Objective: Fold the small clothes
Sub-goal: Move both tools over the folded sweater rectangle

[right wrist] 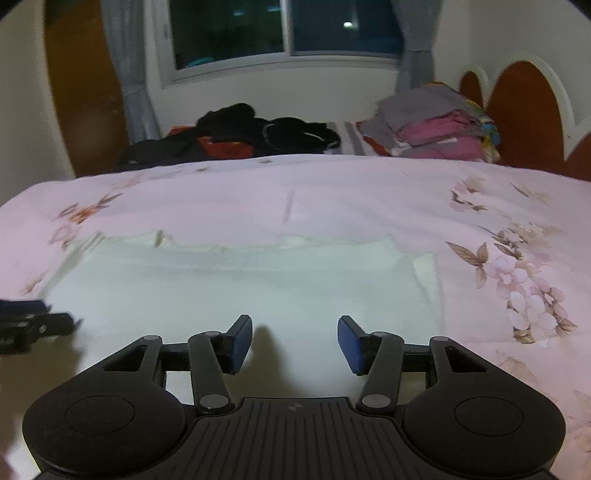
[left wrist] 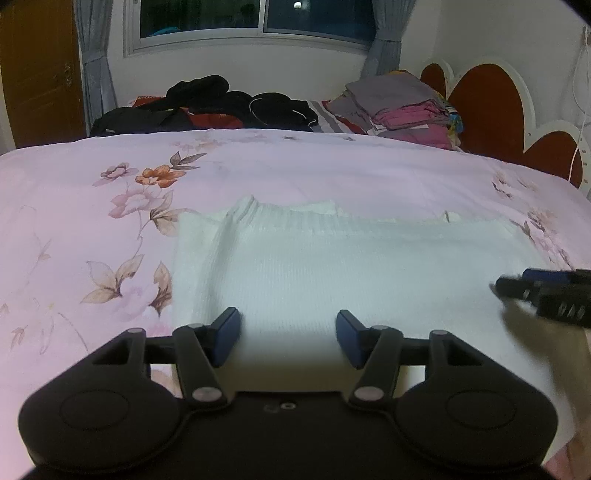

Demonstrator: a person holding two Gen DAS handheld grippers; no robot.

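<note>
A white knit garment lies spread flat on a pink floral bedspread, its long axis running left to right across both views. Its far edge is uneven: a ribbed, bunched section rises at the far left, and a thin folded strip shows along the far right edge. Which end is the neck or hem cannot be told.

The left gripper hovers over the near left part of the garment with its jaws standing wide apart, blue pads facing each other and nothing between them. The white cloth fills the gap between the fingers and stretches ahead and to the right of it. Whether the fingertips touch the fabric cannot be told.

The right gripper sits over the near right part of the garment, jaws likewise spread wide and empty, casting a shadow on the cloth just ahead of its left finger. The garment extends forward and to the left of it, with its right edge lying just beyond the right finger.

Each gripper appears blurred at the edge of the other's view, both low over the garment's near portion.

At the far side of the bed sit a heap of dark clothes and a stack of folded grey and pink fabrics, beside a red and white headboard. A window with grey curtains is behind.
</note>
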